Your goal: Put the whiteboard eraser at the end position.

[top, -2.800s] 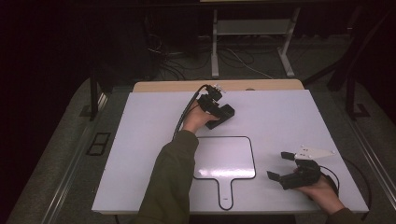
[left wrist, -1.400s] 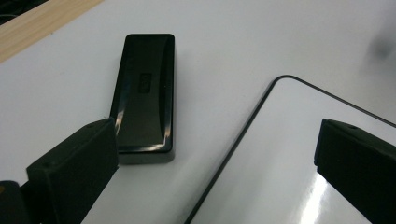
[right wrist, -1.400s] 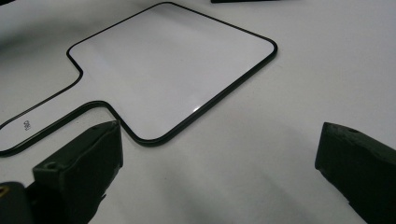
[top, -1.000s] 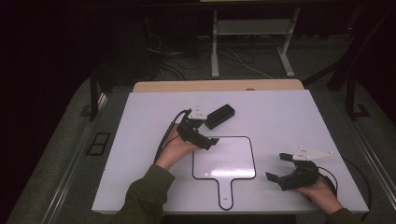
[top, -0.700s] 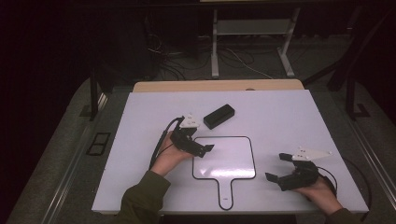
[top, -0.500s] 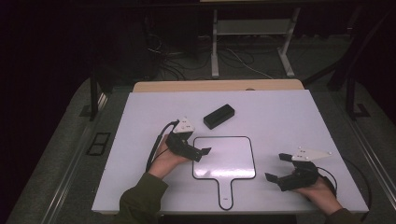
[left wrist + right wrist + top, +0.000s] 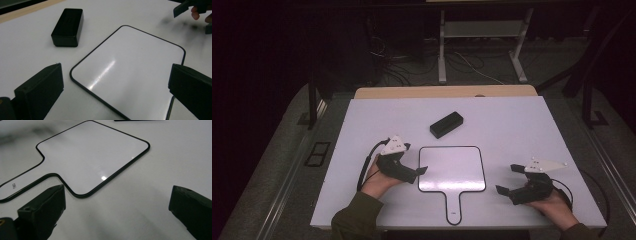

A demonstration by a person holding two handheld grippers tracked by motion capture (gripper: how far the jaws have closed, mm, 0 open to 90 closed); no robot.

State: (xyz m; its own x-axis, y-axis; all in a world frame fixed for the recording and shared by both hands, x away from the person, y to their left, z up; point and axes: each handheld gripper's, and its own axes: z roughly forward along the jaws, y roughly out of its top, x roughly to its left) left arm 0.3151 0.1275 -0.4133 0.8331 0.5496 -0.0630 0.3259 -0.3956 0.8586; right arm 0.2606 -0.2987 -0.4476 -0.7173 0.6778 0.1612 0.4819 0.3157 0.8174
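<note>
A white paddle-shaped board (image 7: 452,167) with a thin black rim lies flat at the table's middle, its handle (image 7: 453,207) pointing to the near edge. Beyond it rests a black rectangular block (image 7: 446,124). My left gripper (image 7: 414,159) is open just left of the board, holding nothing. In the left gripper view its jaws stand wide, framing the board (image 7: 130,67), with the block (image 7: 67,23) farther off. My right gripper (image 7: 509,179) is open to the right of the board, also holding nothing. The right gripper view shows the board (image 7: 87,152) and its handle (image 7: 22,185) ahead.
The white table (image 7: 522,125) has a wooden strip (image 7: 442,92) along its far edge. Dark floor, cables and a metal stand (image 7: 482,30) lie beyond. In the left gripper view, the right gripper (image 7: 190,7) and fingers of that hand appear at the top right.
My left gripper has left the black block at the far middle of the table and drawn back toward the near side, ending beside the board's left edge. The right gripper has stayed still.
</note>
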